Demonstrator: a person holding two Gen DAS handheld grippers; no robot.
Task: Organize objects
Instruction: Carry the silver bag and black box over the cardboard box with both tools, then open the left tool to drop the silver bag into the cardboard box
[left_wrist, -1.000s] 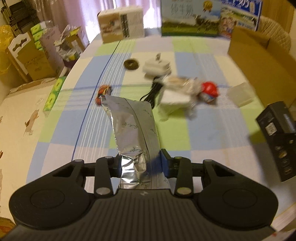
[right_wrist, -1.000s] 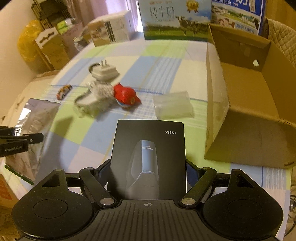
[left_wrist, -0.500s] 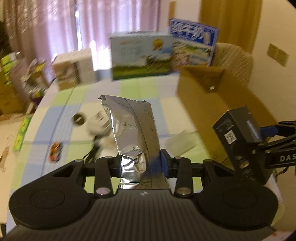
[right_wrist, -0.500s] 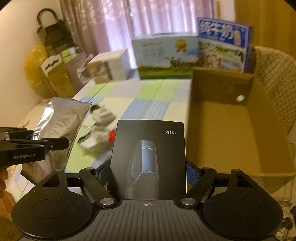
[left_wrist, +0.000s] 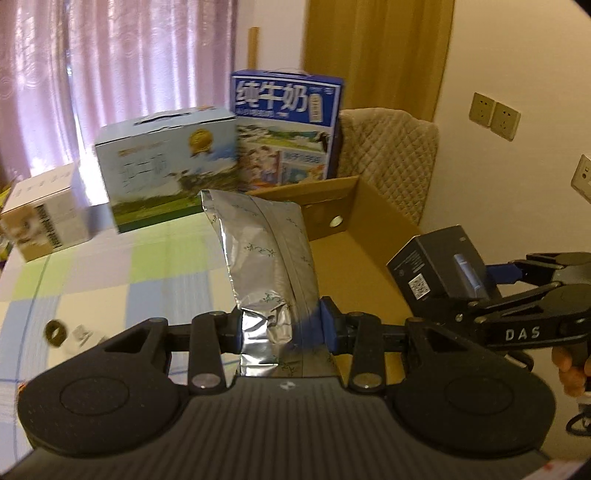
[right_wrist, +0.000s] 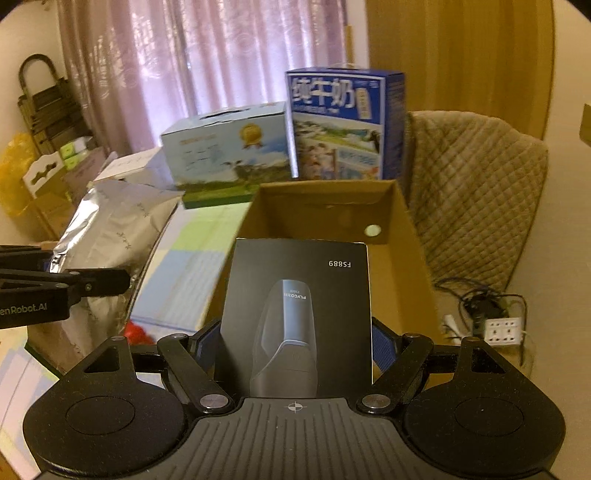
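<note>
Silver foil pouch (left_wrist: 266, 266) clamped upright in your left hand-held gripper (left_wrist: 282, 328), raised above checkered bench (left_wrist: 110, 273). Black box (right_wrist: 299, 314) gripped in your right hand-held gripper (right_wrist: 295, 350), held over open cardboard box (right_wrist: 413, 251), just beside pouch.

Two milk cartons (right_wrist: 343, 125) stand before pink curtains (right_wrist: 207, 62).

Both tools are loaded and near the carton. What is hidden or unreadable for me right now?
- Carton floor: right wrist view, covered by the black box; left wrist view, by the foil bag.
- Red item: right wrist view, blurred, mostly behind the right tool.
- Ring and white item beside it: left wrist view, blurred.
- Bag's lower end: cut off by the left tool.
</note>
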